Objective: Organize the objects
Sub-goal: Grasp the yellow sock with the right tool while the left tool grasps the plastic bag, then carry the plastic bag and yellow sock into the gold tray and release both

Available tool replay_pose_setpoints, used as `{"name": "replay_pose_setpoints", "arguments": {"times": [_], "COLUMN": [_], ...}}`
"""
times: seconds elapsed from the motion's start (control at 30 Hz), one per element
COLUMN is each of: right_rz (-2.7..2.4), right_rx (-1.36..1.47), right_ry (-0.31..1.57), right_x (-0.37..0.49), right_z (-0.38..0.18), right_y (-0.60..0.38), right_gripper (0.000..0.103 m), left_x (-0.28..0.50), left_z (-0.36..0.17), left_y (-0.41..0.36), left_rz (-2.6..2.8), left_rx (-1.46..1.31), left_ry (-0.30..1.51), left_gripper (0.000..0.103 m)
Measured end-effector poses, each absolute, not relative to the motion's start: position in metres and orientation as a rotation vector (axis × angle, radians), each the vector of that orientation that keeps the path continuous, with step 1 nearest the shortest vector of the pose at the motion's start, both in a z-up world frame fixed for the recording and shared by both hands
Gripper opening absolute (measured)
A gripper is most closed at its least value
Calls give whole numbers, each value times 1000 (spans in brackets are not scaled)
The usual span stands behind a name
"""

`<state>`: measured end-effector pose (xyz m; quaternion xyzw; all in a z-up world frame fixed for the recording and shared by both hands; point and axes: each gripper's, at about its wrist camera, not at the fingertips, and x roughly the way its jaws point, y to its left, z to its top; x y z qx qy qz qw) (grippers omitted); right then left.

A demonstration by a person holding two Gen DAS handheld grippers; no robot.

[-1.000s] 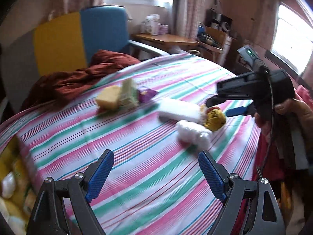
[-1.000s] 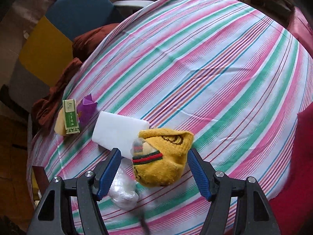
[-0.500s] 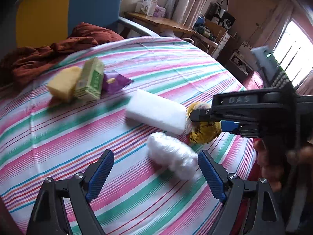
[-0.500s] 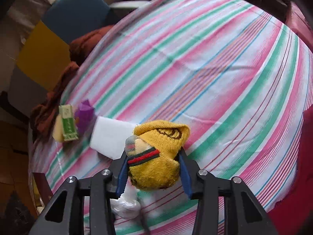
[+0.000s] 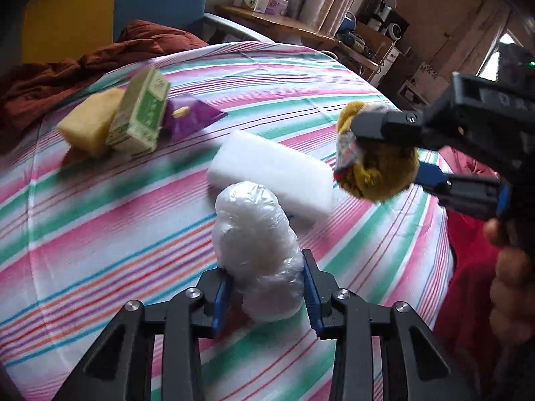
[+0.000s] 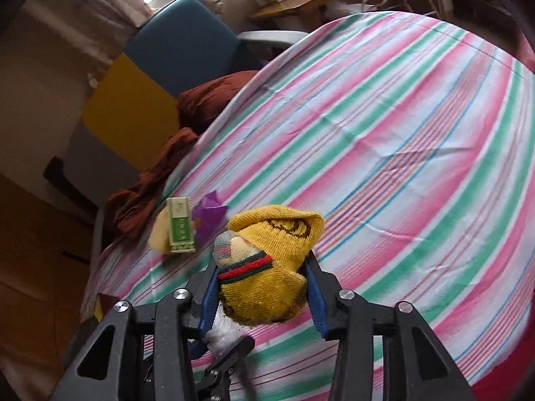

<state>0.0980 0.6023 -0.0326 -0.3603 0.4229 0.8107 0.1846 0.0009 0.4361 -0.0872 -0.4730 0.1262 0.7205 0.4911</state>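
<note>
Sock [image 6: 271,267] underside hidden (fingers [image 6: 210,295] clamped)

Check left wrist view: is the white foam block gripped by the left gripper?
No, the left gripper is shut on the clear plastic-wrapped white bundle; the white foam block lies on the cloth beyond.

Soft window daylight — fisheye-bent edges, dark corners, slight motion blur.

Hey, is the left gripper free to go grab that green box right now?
Probably not yet. The left gripper is shut on the plastic-wrapped bundle, so its jaws are full. The path to the green box across the striped cloth looks unobstructed otherwise.
</note>
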Motion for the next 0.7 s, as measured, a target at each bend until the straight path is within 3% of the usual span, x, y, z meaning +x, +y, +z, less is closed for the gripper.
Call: {"name": "replay_pose_setpoints", "arguments": {"times": [0.5,0.7], "right_rz": [2426,2486], "right_rx": [-1121,-1179], "right_ry": [1186,1030], "right_x": [79,66], "right_z": [-33,-23], "right_y": [581,557], "right_gripper": [45,45], "left_x": [3,-4], "left_z": [-57,-28], "left_y": [321,271], "left_rz": [1903,1997], "left_rx": [-1128,-1086], "left_ry": [294,214], "left_gripper": [38,38]}}
